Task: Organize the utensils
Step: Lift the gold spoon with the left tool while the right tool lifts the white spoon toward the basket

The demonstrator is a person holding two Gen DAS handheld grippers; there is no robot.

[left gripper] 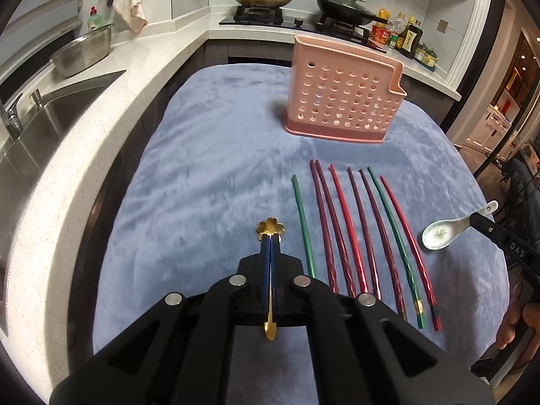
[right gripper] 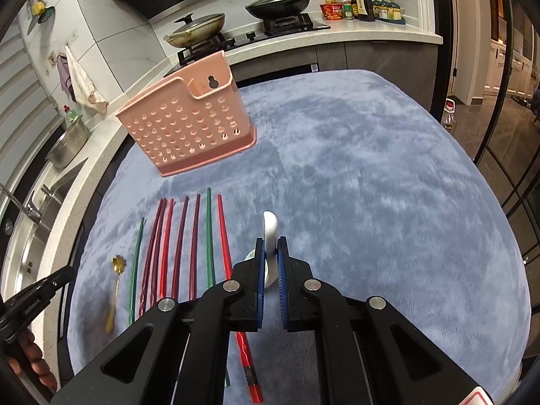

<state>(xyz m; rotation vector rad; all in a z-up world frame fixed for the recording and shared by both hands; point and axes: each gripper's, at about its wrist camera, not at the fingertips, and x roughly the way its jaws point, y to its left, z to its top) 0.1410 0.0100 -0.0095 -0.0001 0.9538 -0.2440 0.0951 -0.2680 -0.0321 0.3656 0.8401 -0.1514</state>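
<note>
With left gripper [left gripper: 270,236] clamped on gold spoon [left gripper: 270,228] and right gripper [right gripper: 271,248] on white spoon [right gripper: 270,227], step: carry. Next: drop both upright into pink holder [left gripper: 341,99].

L gripper [left gripper: 269,246] clamping gold spoon [left gripper: 270,231], chopsticks [left gripper: 357,233] alongside, pink holder [left gripper: 341,98] beyond

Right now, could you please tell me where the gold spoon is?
In the left wrist view, the gold spoon is clamped between the left gripper's fingers, above the blue cloth, left of the chopsticks.

walls: white tile [right gripper: 111,23] | counter: white stone [left gripper: 101,108] | sink: steel [left gripper: 44,125]
</note>
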